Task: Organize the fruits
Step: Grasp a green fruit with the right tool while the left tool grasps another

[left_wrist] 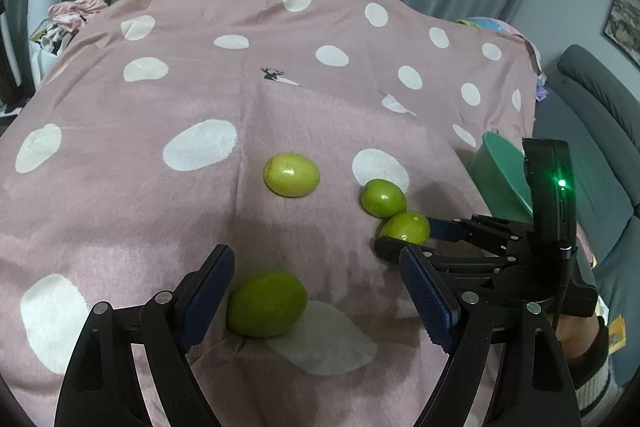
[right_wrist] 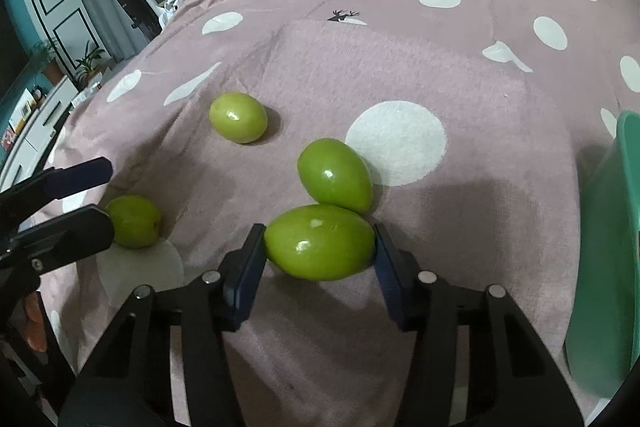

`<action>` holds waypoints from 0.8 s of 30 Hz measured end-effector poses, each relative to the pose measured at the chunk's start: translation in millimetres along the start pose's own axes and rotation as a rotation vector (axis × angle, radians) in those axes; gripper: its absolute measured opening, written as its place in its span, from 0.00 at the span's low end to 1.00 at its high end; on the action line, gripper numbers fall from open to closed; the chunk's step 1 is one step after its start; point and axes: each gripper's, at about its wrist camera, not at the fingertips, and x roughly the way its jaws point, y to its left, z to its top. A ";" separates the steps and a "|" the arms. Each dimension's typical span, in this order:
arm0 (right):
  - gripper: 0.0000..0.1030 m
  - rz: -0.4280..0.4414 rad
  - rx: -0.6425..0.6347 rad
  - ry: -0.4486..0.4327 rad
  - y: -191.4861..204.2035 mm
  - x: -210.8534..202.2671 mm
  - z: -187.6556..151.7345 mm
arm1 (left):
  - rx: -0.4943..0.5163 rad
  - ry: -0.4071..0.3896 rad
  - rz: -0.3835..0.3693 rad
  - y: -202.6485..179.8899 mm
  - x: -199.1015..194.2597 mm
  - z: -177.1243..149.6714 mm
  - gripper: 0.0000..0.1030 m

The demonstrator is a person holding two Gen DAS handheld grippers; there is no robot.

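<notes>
The smooth green oval fruit [right_wrist: 320, 242] is pinched end-to-end across the right gripper [right_wrist: 319, 251] jaws, low centre (left gripper [left_wrist: 316, 291] jaws gaping, empty).

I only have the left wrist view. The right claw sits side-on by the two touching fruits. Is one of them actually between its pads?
Observer: Yes. The right claw has a pad pressed on each end of the near fruit.
Operator: Is that fruit free of the other one?
Observer: No, the neighbour rests against its far side.
Operator: Where is the bowl from there?
Observer: The bowl stands at the picture's right edge, apart from both fruits.
</notes>
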 end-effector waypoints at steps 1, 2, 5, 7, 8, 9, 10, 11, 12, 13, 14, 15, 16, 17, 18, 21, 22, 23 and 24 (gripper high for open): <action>0.50 0.007 0.005 -0.004 -1.6 -0.6 -0.4 | 0.004 0.002 -0.003 -0.9 1.3 1.0 0.82; 0.50 0.012 0.010 -0.008 -3.2 -1.9 -1.2 | 0.009 0.003 -0.007 -2.2 2.6 2.5 0.82; 0.50 0.040 0.031 -0.039 -10.5 -13.6 -5.8 | 0.029 0.019 -0.026 -9.2 9.1 8.8 0.82; 0.50 0.072 0.037 -0.061 -15.5 -24.2 -10.7 | 0.054 0.033 -0.030 -17.1 15.1 13.3 0.82; 0.50 0.086 0.037 -0.069 -17.9 -29.6 -14.1 | 0.073 0.043 -0.028 -22.4 19.5 15.8 0.82; 0.51 0.090 0.035 -0.074 -20.5 -35.6 -18.8 | 0.090 0.054 -0.019 -27.9 24.4 18.3 0.82; 0.51 0.091 0.029 -0.080 -21.9 -40.0 -23.1 | 0.113 0.070 -0.011 -35.2 30.9 21.6 0.82; 0.51 0.098 0.018 -0.090 -23.0 -45.2 -27.8 | 0.130 0.076 -0.013 -40.5 35.1 23.7 0.82; 0.51 0.108 0.010 -0.095 -23.9 -49.0 -31.8 | 0.146 0.080 -0.017 -45.7 39.1 25.5 0.82; 0.51 0.123 0.003 -0.098 -25.1 -53.4 -37.2 | 0.167 0.095 -0.022 -53.1 45.9 28.4 0.82; 0.51 0.131 -0.003 -0.100 -25.8 -55.6 -40.4 | 0.180 0.106 -0.029 -58.1 50.6 30.1 0.82; 0.51 0.136 -0.011 -0.103 -26.2 -57.6 -43.8 | 0.188 0.116 -0.034 -62.3 56.1 32.2 0.82; 0.51 0.139 -0.018 -0.105 -26.6 -59.2 -47.6 | 0.198 0.133 -0.026 -67.5 64.5 34.9 0.82; 0.51 0.141 -0.022 -0.106 -27.2 -59.6 -49.5 | 0.209 0.145 -0.019 -70.3 70.4 36.8 0.82; 0.51 0.143 -0.023 -0.109 -28.1 -59.9 -51.1 | 0.219 0.155 -0.011 -73.4 77.1 38.8 0.82; 0.51 0.172 -0.016 -0.119 -30.6 -58.9 -51.6 | 0.231 0.189 0.006 -79.9 94.8 42.6 0.82; 0.51 0.178 -0.016 -0.121 -30.1 -58.8 -52.0 | 0.233 0.199 0.018 -81.4 101.2 43.1 0.82; 0.51 0.188 -0.016 -0.123 -29.7 -58.8 -52.2 | 0.237 0.204 0.025 -82.6 105.8 43.1 0.80; 0.51 0.198 -0.015 -0.126 -29.7 -58.7 -52.5 | 0.240 0.210 0.028 -83.8 109.3 43.6 0.77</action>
